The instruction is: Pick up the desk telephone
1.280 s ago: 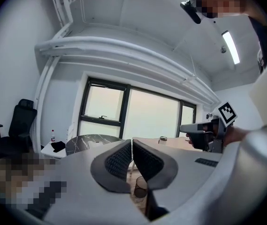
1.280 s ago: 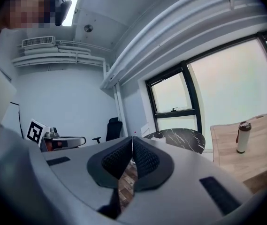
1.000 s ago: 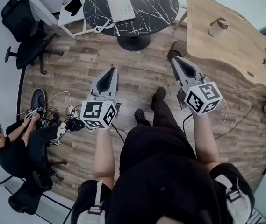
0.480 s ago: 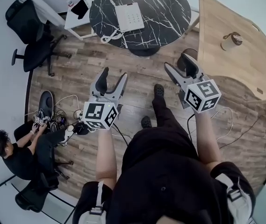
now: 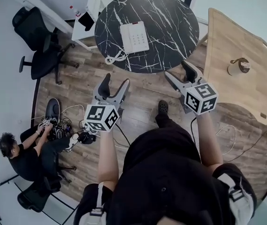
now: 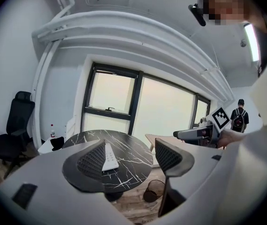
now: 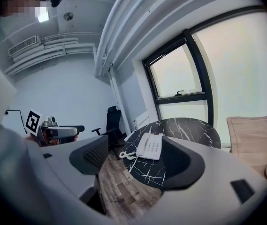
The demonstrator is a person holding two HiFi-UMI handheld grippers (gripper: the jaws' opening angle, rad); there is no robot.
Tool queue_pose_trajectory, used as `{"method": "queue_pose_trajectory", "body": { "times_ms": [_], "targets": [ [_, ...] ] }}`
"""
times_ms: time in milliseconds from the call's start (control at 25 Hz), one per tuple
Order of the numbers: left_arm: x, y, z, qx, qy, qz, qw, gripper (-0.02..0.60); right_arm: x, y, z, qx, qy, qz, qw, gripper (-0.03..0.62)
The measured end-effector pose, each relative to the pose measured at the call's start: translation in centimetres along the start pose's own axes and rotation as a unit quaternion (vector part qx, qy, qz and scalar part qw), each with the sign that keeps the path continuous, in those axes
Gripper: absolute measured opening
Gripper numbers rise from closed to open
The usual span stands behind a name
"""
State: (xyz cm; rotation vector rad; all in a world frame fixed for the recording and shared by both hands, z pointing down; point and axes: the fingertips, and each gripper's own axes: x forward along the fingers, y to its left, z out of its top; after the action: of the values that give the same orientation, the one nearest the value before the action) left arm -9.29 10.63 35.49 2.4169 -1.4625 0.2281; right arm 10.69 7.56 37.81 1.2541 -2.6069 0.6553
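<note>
White plastic desk telephone (image 5: 134,37), one only: flat rectangular body, handset seated along its left side, grid of pale keys on the right. One coiled white cord (image 5: 114,57) ran off its near-left corner and curled up at the desk's near-left edge. It lay flat on the round black marble-pattern desk (image 5: 171,13), a bit left and near of centre, nothing else on that top.

Two grippers, each with one marker cube. Left gripper (image 5: 116,80) was over the wood plank floor (image 5: 77,74), short of the desk's near edge, jaws spreading apart with nothing between the pads; its own view showed the telephone only far off past the left jaw. Right gripper (image 5: 177,70) was just at the desk's near-right edge, jaws also spreading wide and empty; the telephone showed beyond them, well apart. Neither gripper touched the telephone.

Counted the rest:
- One light wooden desk (image 5: 236,36) at right, carrying one brown-lidded cup (image 5: 239,65).
- One small white desk (image 5: 79,34) at far left.
- Two black office chairs: one far left (image 5: 37,36), one near left (image 5: 30,196).
- One seated person (image 5: 23,158) in black at near left, beside one tangle of cables (image 5: 67,125).
- One dark bin (image 6: 153,191) on the floor by the round desk.
</note>
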Motion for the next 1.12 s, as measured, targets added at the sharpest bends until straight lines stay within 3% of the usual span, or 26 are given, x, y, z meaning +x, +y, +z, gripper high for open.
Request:
{"method": "queue_pose_trajectory", "body": {
  "times_ms": [480,800,1120],
  "targets": [
    [6.8,2.7,-1.0,-0.038,0.031,0.032,0.9983,0.333,6.5,-6.0,0.4,0.035,0.045,0.033,0.998,0.339],
    [9.6,5.4,-2.1,-0.054,0.057,0.022,0.9966,0.333,10.8,-7.2,0.1,0.059,0.069,0.032,0.995,0.339],
    [15.0,12.1,-2.6,-0.042,0.083,-0.004,0.9956,0.333,17.1,-7.9,0.5,0.065,0.096,0.024,0.993,0.339]
  ]
}}
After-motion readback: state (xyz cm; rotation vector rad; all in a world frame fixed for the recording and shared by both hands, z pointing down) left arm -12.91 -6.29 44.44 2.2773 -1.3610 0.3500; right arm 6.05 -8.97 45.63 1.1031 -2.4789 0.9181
